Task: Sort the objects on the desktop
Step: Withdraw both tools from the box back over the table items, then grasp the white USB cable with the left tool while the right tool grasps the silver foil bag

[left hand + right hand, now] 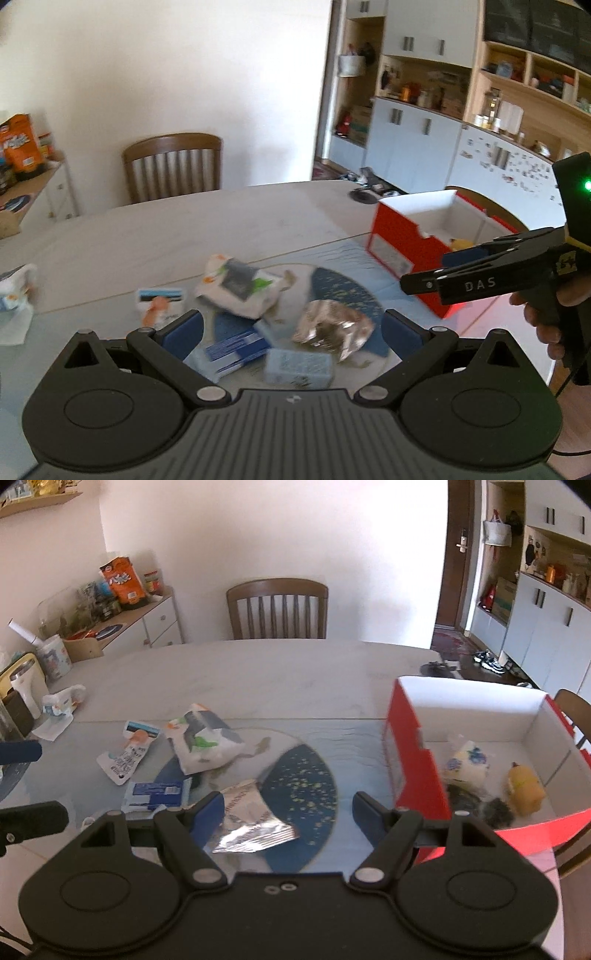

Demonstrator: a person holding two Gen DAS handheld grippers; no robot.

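Two grippers hang over the glossy table (258, 672), jaws wide and empty. Below the right gripper (288, 812) lies a crinkled foil wrapper (255, 827); beneath the left gripper (291, 328) sit flat blue cartons (236, 350). A red cardboard box (413, 760) stands rightward.

Legible text: "DAS", pale letters on the black side of the right claw (424, 284), seen from the left wrist view. Print on the packets, the cartons and the orange bag (123, 581) is too blurred to read. No other readable marks.
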